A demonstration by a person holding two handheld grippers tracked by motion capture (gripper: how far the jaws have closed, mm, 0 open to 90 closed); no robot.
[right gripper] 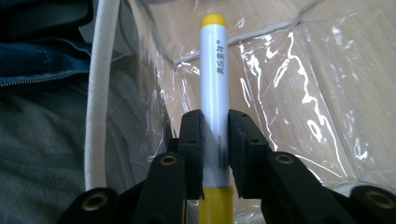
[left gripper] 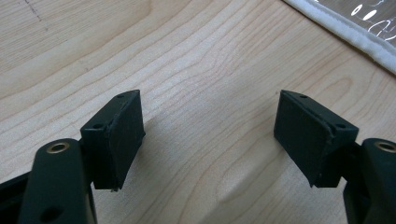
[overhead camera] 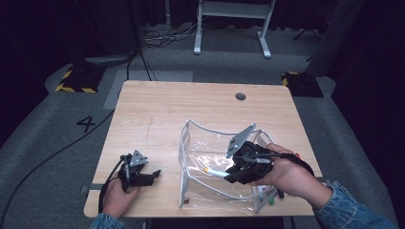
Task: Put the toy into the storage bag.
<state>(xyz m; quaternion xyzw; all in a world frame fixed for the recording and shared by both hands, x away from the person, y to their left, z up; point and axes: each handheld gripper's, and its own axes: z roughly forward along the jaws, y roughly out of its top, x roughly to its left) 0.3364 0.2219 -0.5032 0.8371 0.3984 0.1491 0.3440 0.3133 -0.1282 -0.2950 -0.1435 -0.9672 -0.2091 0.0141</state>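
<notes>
- The right gripper (overhead camera: 228,175) has its 2 jaws clamped on a white marker (right gripper: 214,100) with yellow ends; in the right gripper view the black pads press on the barrel from both sides, and the yellow cap points away from the hand.
- The marker is held inside a clear plastic pouch (overhead camera: 200,157) with white piping, which stands open on the near right part of the wooden table (overhead camera: 157,114). In the high view the marker's yellow tip pokes out to the left of the jaws, within the pouch's walls.
- Small coloured pens (overhead camera: 267,195) lie at the pouch's near right corner, beside the person's right hand (overhead camera: 291,179).
- The left gripper (left gripper: 208,135) sits low over bare wood near the front left of the table, jaws spread wide with nothing between them.
- A strip of the pouch's white edge (left gripper: 355,32) shows at the upper right of the left gripper view, well clear of those jaws.
</notes>
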